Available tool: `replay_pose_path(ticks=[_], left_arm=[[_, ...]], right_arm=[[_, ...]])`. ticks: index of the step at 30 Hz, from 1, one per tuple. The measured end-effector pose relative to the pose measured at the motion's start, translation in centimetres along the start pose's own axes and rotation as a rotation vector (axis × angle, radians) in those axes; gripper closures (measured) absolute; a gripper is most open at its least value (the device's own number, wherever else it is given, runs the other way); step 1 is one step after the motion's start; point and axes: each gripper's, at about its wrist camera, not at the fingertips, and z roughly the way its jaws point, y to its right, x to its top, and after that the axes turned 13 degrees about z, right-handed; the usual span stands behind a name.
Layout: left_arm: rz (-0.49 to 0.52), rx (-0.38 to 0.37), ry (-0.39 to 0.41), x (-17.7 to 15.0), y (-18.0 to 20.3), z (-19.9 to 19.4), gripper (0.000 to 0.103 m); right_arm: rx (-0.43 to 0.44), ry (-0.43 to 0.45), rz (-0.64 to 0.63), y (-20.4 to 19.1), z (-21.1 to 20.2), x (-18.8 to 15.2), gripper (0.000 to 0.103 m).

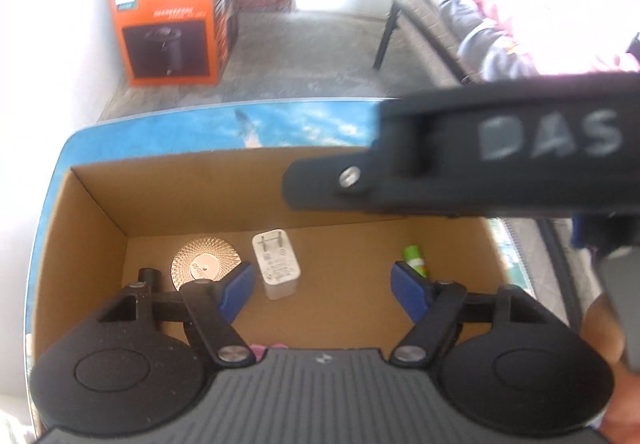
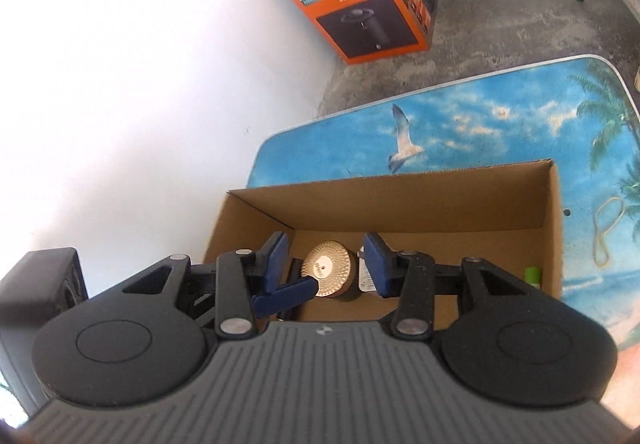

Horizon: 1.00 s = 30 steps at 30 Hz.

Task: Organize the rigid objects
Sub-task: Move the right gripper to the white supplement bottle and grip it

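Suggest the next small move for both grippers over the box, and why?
Probably lift both clear and go for the next loose item. The left gripper is open and empty, the right gripper holds nothing, and the gold disc, charger and green tube already lie in the cardboard box.

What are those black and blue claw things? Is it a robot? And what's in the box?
No robot here. A person holds a claw tool in each hand, and each tool has a camera looking along its blue fingers, so there's one picture per hand. The left gripper is open and empty. The right gripper is open too, holding nothing. Both hang over a cardboard box on a table painted like a beach. In the box lie a gold disc, a white charger and a small green tube. A rubber band lies on the table.
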Motion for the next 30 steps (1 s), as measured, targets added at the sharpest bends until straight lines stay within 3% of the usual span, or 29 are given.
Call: replay_pose_path(ticks=[7, 13, 20, 27, 30], left_arm=[[0.117, 0.031, 0.194, -3.6, 2.4, -8.4, 0.015], [0.130, 0.033, 0.239, -8.5, 3.1, -12.2, 0.013], [0.117, 0.098, 0.233, -15.3, 3.1, -12.9, 0.012], [0.139, 0.155, 0.228, -20.7, 3.5, -11.0, 0.013], [0.167, 0.201, 0.209, -21.7, 3.8, -9.8, 0.020]], right_arm=[[0.110, 0.189, -0.053, -1.4, -10.8, -5.6, 0.056], [0.173, 0.260, -0.047, -0.1, -15.3, -12.2, 0.052], [0.187, 0.201, 0.017, 2.7, -13.1, -18.7, 0.051], [0.191, 0.072, 0.056, 2.5, -6.9, -21.5, 0.051], [0.183, 0.025, 0.067, 2.2, -4.4, -21.9, 0.051]])
